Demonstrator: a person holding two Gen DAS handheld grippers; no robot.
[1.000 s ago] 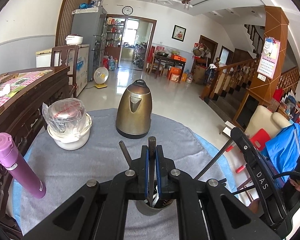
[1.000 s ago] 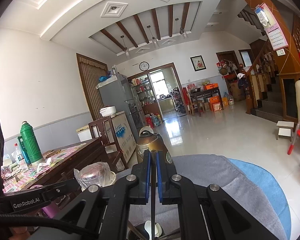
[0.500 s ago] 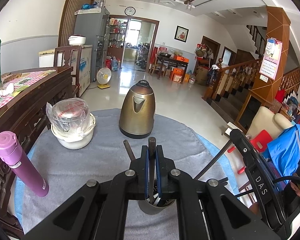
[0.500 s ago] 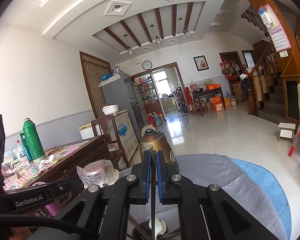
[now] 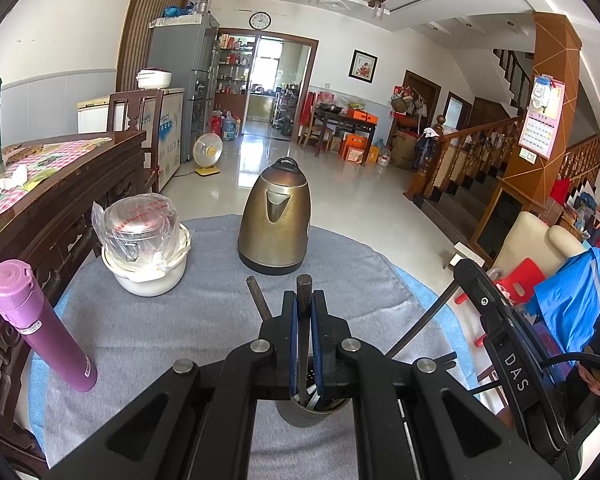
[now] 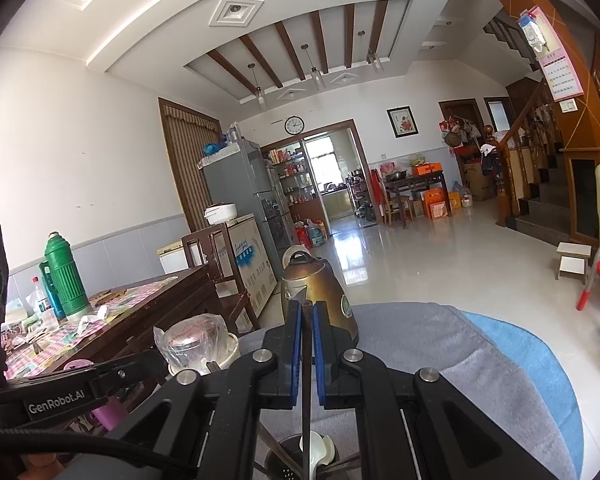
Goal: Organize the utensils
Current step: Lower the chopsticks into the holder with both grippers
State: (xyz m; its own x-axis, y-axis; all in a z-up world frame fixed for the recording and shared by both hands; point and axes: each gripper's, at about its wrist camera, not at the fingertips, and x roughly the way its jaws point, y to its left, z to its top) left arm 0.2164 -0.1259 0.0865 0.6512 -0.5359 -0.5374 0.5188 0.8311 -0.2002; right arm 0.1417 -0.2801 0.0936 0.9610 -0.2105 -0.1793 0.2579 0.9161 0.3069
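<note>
1. Utensils stand gathered in a metal holder [image 5: 312, 412] on the grey cloth of the round worktop [image 5: 160, 320]; we see it just below both pairs of fingers, nearer to us than the brass-coloured kettle [image 5: 275, 220].

2. We hold the left gripper [image 5: 304, 340] closed on a dark, thin handle [image 5: 303, 292], whose top juts above the blue pads and whose lower end runs down into the holder. A second dark handle [image 5: 258, 298] leans just beside it to the left.

3. We hold the right gripper [image 6: 306, 354] clamped on another slim dark utensil [image 6: 306, 412], which hangs between the pads toward the holder, where a white spoon [image 6: 316, 446] rests.

4. Handling, as we judge it: these pieces look light, stiff and narrow, the handles smooth enough to slide or swivel in a flat-pad pinch. A hold on the upper shaft, squarely across the pads, seems the safest. The white spoon may be ceramic and fragile; we cannot tell for sure.

5. Pose: the left gripper tips downward over the holder, and the right sits nearly level, looking across the room. They are close together, so each body shows at the edge of the other's view.

6. Nearby, a purple flask [image 5: 40, 328] and a plastic-wrapped pot in a white bowl [image 5: 144, 248] stand well clear to the left.
</note>
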